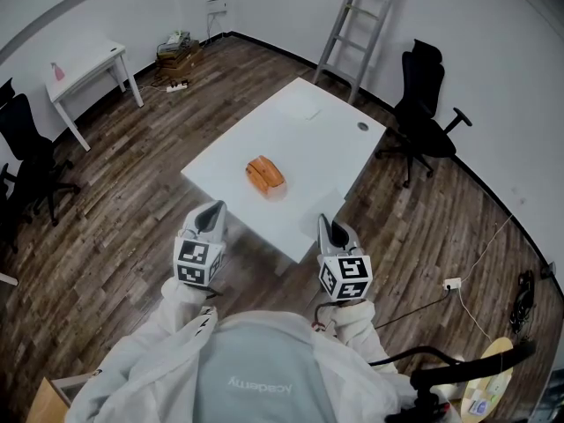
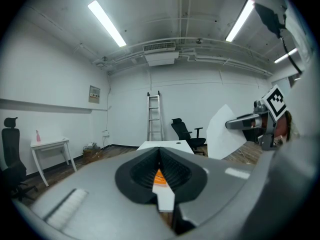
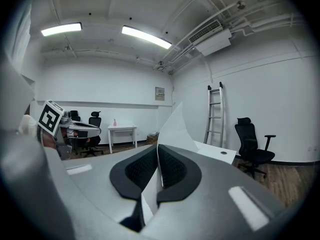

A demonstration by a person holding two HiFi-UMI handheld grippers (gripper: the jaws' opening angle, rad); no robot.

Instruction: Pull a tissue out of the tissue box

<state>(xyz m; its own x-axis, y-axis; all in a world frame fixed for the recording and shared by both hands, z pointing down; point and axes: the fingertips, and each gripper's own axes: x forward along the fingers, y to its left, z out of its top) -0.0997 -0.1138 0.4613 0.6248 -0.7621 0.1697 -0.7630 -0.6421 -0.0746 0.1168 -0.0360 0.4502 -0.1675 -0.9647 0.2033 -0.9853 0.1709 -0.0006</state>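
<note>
An orange tissue box [image 1: 265, 176] lies near the front of the white table [image 1: 326, 144]. Both grippers hover short of the table's near edge, pointing towards it. My right gripper [image 1: 333, 233] is shut on a white tissue [image 3: 175, 129], which stands up in a peak from between its pads [image 3: 158, 159]. The left gripper view shows that tissue [image 2: 225, 134] beside the right gripper [image 2: 250, 120]. My left gripper [image 1: 210, 218] is to the left of the box line, its jaws [image 2: 160, 156] together with nothing in them. A sliver of the orange box [image 2: 158, 177] shows behind them.
A flat white item [image 1: 301, 108] and a cable hole [image 1: 362, 127] are at the table's far end. A ladder [image 1: 357, 25] leans on the back wall, with a black office chair [image 1: 423, 113] at the right. A small white desk [image 1: 88, 73] and another chair [image 1: 26, 157] stand at the left.
</note>
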